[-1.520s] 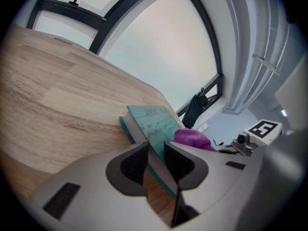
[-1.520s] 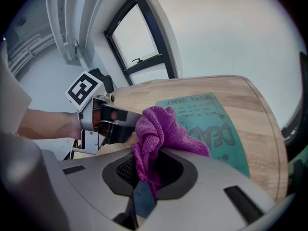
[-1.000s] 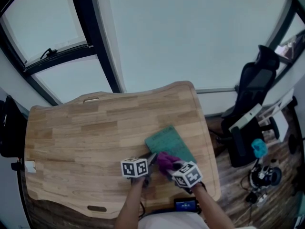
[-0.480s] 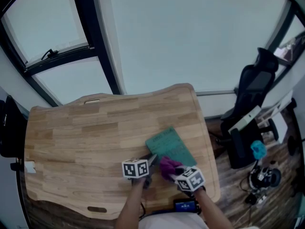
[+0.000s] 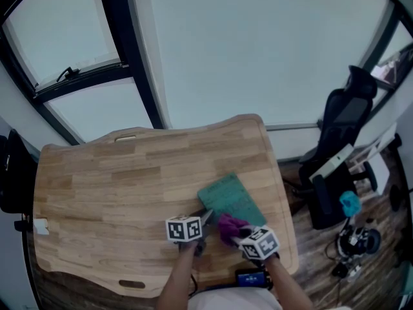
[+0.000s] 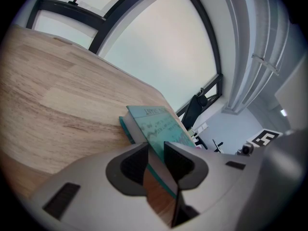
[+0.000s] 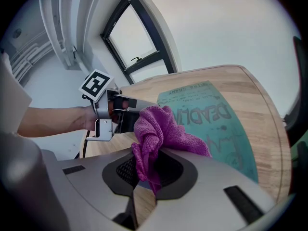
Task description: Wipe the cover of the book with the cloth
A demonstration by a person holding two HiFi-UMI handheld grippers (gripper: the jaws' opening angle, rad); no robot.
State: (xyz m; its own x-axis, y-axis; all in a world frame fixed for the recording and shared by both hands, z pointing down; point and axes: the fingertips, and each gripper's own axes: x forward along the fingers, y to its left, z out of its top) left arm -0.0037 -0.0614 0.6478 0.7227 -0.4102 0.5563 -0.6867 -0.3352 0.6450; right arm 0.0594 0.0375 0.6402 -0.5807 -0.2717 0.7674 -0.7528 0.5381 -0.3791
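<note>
Wiping step: left gripper (image 5: 205, 217) clamped near corner of teal book (image 5: 230, 197), right gripper (image 5: 235, 232) pinched purple cloth (image 5: 228, 224) on the cover, by the desk's (image 5: 129, 173) right edge. Next: sweep cloth across cover.

Left gripper (image 6: 155, 151) clamping book (image 6: 161, 124) (teal), wooden table (image 6: 53, 100)

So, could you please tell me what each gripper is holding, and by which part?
The right gripper pinches a bunched fold of the purple fuzzy cloth; the left gripper clamps the near corner of the teal rectangular book.
</note>
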